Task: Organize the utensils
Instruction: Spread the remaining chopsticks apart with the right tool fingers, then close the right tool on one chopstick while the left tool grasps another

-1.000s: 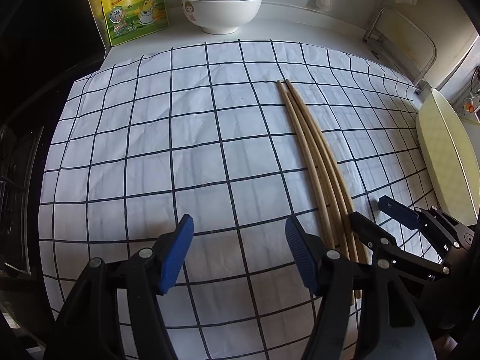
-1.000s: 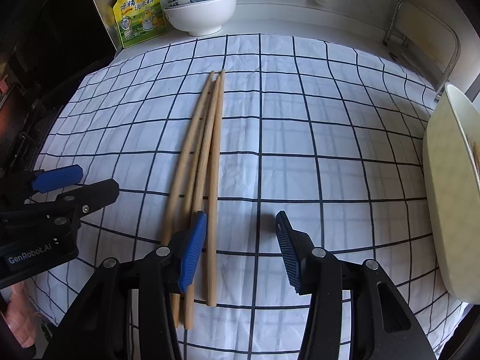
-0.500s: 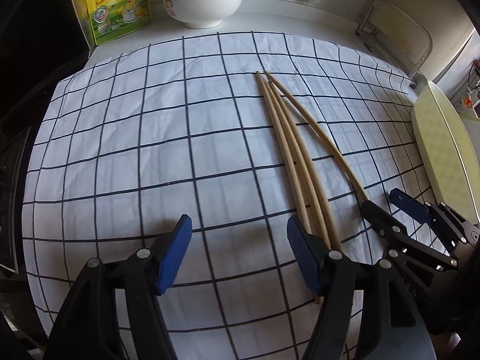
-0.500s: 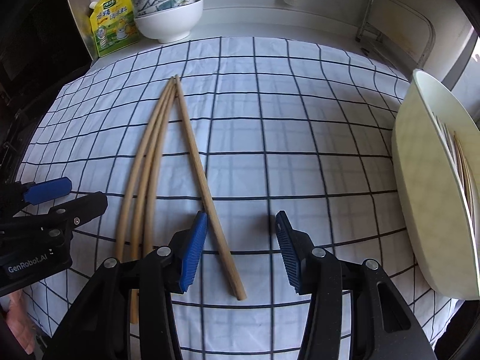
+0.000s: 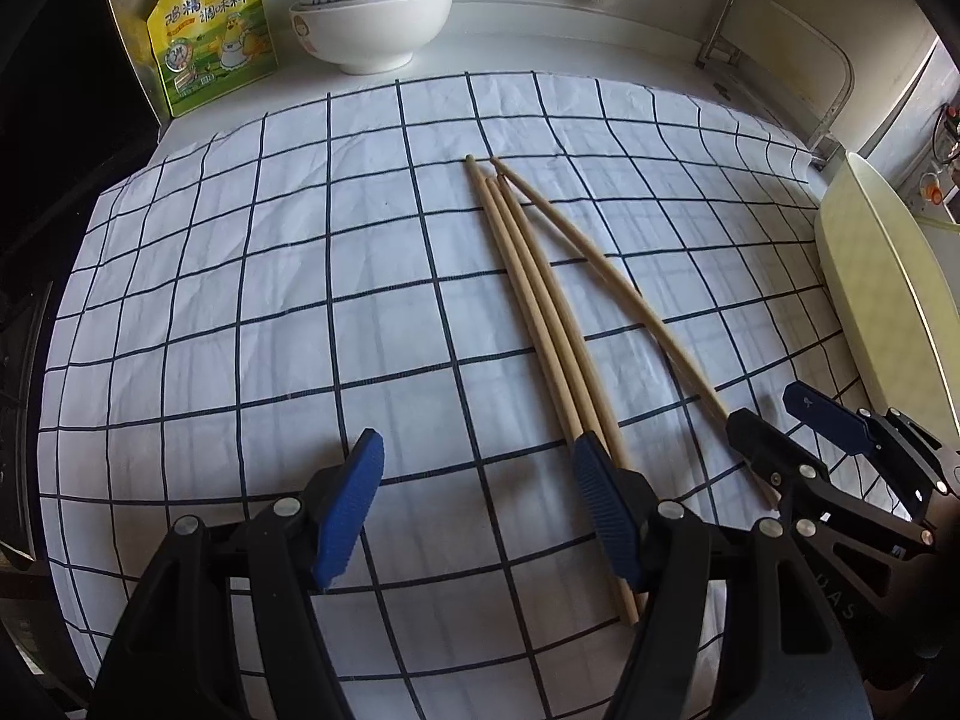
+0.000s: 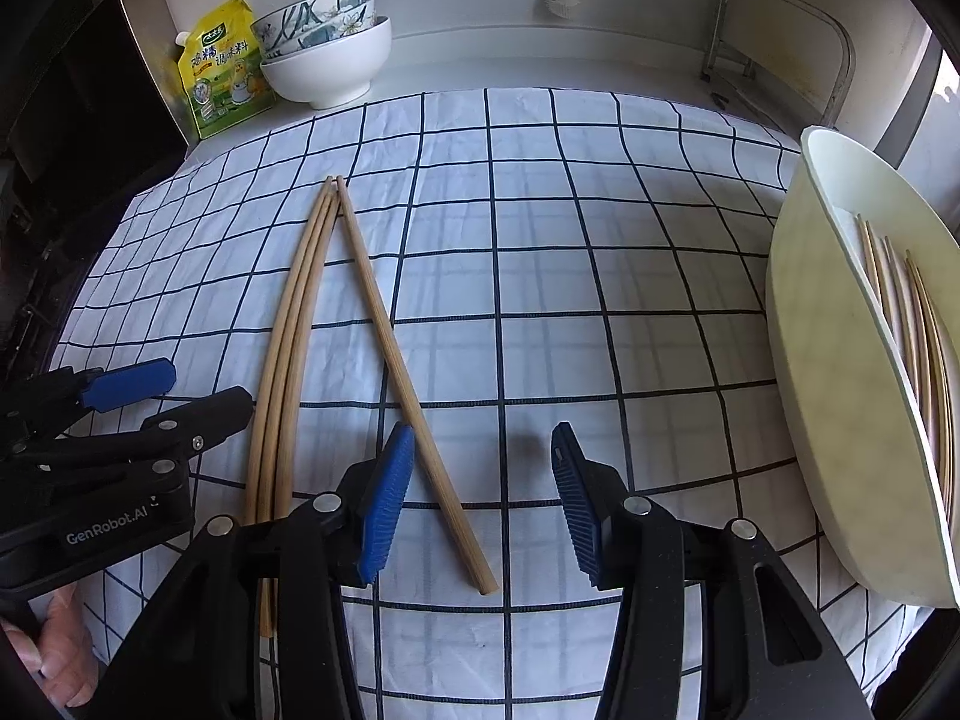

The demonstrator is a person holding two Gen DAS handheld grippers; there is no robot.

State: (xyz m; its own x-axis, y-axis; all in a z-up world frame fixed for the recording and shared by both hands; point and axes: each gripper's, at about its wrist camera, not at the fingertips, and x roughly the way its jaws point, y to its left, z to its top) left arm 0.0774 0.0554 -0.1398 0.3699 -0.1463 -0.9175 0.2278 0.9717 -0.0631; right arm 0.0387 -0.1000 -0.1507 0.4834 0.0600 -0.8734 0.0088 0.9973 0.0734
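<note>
Both jaws stood apart with nothing gripped.

Left wrist view: left gripper (image 5: pixel 474 501) was released, bare checked cloth (image 5: pixel 240 330) between its pads. The bundle of three chopsticks (image 5: pixel 543 324) ran away from the camera, long axis roughly along the gripper's pointing line, near ends passing just beside and under the right-hand blue pad (image 5: pixel 606 516). So the bundle lay off to the right of the gap, not inside it. A single chopstick (image 5: pixel 606 264) was splayed off to the right, sharing the far tips and diverging toward the right gripper (image 5: pixel 792 426), which sat low right. The tray (image 5: pixel 882 300) was at the far right edge.

Right wrist view: right gripper (image 6: pixel 483 510) was also released, at about half spread. The single chopstick (image 6: pixel 408 378) crossed diagonally, its near end lying on the cloth between the pads, closer to the left pad (image 6: pixel 387 510); contact with that pad couldn't be confirmed. The bundle (image 6: pixel 288 330) sat left of the jaws, between them and the left gripper (image 6: pixel 150 396). The tray (image 6: pixel 840 420) on the right already held several chopsticks (image 6: pixel 918 348).

Judgement: right hand was nearer the stray stick and better placed to take it; a small shift left would centre it before closing. The stick's axis was skewed to the jaws, so it could pivot on clamping.
</note>
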